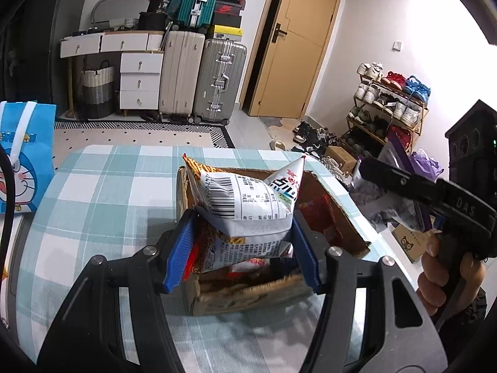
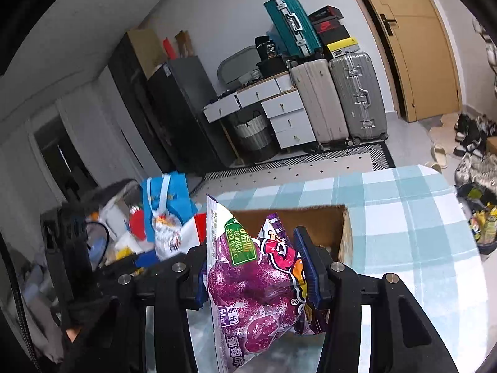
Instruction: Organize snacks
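Note:
My left gripper [image 1: 242,227] is shut on a white snack bag [image 1: 245,199] with a barcode, holding it just above an open cardboard box [image 1: 248,298] on the checked tablecloth [image 1: 108,192]. Other snack packets [image 1: 236,251] lie in the box beneath it. At the right of this view a hand holds my right gripper [image 1: 372,186], which is shut on a purple snack bag [image 1: 382,208] beside the box. In the right wrist view the blue pads [image 2: 306,267] of my right gripper [image 2: 254,261] press both sides of the purple grape bag [image 2: 254,286], with the box [image 2: 310,220] just behind it.
A blue cartoon tote [image 1: 21,155] stands off the table's left end. Suitcases [image 1: 217,77], white drawers [image 1: 139,80] and a woven basket [image 1: 96,90] line the far wall. A shoe rack [image 1: 388,102] and loose shoes sit right of the door [image 1: 298,40].

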A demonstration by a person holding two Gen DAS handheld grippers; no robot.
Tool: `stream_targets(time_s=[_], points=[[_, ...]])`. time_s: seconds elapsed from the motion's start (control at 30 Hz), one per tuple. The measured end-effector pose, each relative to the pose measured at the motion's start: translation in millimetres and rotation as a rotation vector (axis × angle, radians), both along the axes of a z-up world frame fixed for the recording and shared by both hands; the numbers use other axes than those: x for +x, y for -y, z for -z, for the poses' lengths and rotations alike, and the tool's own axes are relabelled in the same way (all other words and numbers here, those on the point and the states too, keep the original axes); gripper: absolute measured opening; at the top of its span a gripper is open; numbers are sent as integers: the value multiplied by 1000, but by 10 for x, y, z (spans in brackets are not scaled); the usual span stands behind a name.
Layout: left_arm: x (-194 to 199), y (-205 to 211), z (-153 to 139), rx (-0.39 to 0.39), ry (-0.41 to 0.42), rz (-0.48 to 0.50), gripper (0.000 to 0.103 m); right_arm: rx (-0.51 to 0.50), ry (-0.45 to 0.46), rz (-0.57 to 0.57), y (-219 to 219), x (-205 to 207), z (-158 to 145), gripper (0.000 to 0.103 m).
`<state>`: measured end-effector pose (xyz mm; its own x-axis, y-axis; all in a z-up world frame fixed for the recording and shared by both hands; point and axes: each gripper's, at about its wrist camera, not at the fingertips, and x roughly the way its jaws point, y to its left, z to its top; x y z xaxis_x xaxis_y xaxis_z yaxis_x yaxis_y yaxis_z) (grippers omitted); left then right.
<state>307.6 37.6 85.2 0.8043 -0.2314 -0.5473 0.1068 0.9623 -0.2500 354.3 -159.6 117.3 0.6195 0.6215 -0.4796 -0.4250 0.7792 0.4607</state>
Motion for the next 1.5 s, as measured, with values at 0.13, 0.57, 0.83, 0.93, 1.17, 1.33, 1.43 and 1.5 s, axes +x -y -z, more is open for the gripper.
stream_targets(time_s=[0.13,0.57,0.83,0.93,1.17,1.33,1.43,1.5], points=[[190,57,69,16,-10,-8,58,15,-2,2,-35,212,27,48],[478,196,369,53,-61,14,58,27,-64,26,-240,720,372,48],[499,132,426,44,-75,18,59,-5,-115,22,-360,760,557,53],[470,116,404,50,-63,14,61,-31,-109,30,-334,720,532,58],[290,78,264,36,-23,0,82,-40,-77,37,-125,515,437,78],[93,56,170,41,18,-12,102,-88,-36,55,-22,295,380,94],[-73,69,130,52,45,-14,102,-112,-10,48,9,141,381,102],[-182,82,119,61,59,-18,102,-124,16,43,26,7,385,102]])
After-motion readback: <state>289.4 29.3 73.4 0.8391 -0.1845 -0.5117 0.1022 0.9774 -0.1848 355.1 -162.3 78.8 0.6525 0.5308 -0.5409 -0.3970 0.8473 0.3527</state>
